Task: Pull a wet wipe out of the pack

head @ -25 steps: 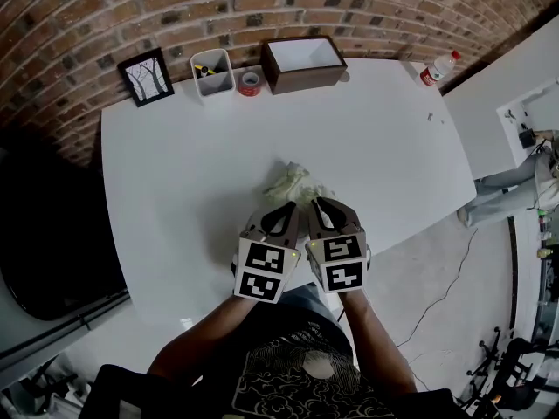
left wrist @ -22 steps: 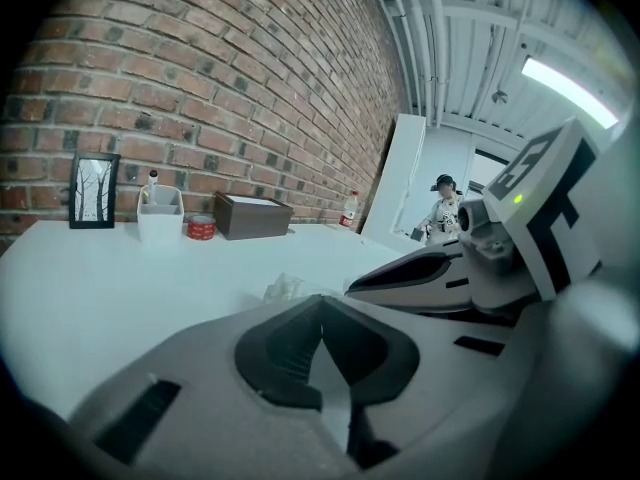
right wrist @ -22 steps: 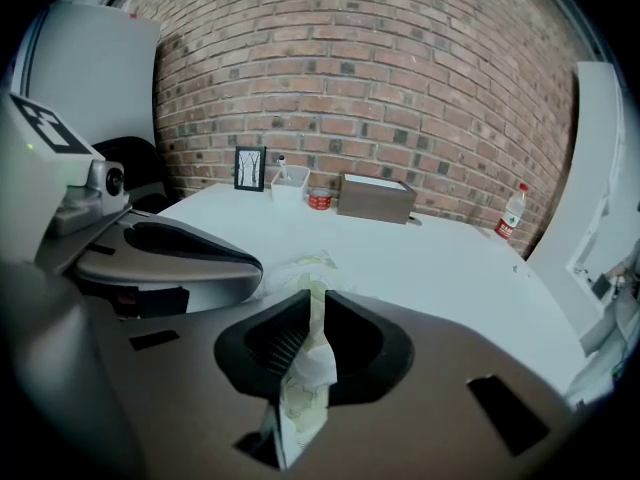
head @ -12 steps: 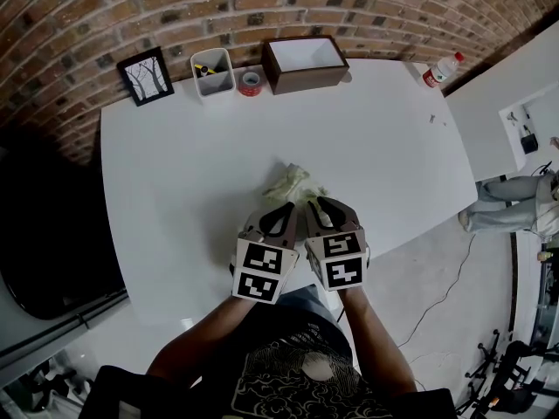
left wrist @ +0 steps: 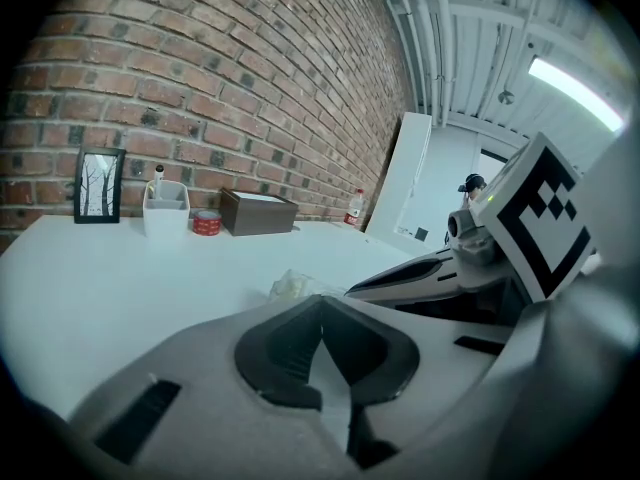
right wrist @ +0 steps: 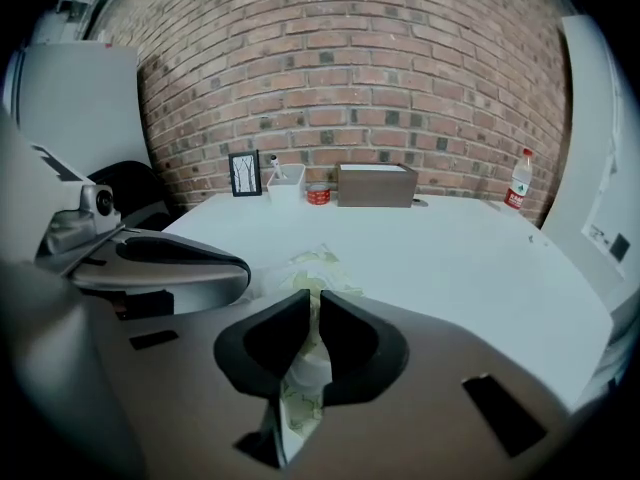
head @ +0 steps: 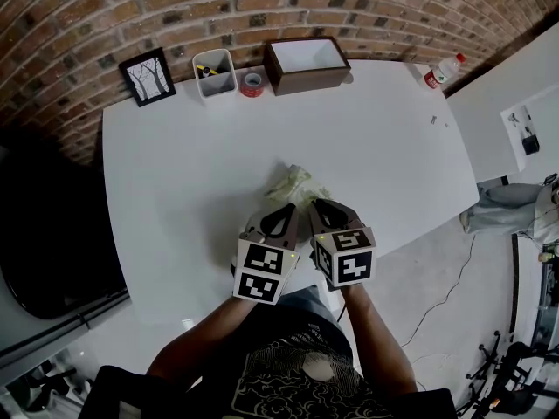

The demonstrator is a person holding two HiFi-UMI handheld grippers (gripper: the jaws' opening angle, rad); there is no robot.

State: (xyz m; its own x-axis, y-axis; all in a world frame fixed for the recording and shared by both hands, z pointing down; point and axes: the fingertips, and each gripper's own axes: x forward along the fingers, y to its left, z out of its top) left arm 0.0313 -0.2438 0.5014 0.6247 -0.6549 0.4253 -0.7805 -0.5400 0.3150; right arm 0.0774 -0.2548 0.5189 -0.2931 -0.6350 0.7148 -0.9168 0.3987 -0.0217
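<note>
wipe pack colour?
Wipe pack: white with pale green leafy print; right gripper view shows it best.

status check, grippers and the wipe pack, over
Left gripper shut, nothing clearly in it. Right gripper shut on the wipe pack. No wipe visibly out. Nothing in the way.

L claw (head: 291, 208), R claw (head: 318, 206), at wipe pack (head: 295, 182)

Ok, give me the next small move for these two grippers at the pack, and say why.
Probably ease the left gripper back from the pack while the right gripper holds it. The right's jaws are shut on the pack's pale green wrapper; the left's are together beside it, with a white strip between them that may be a wipe, though I cannot tell.
</note>
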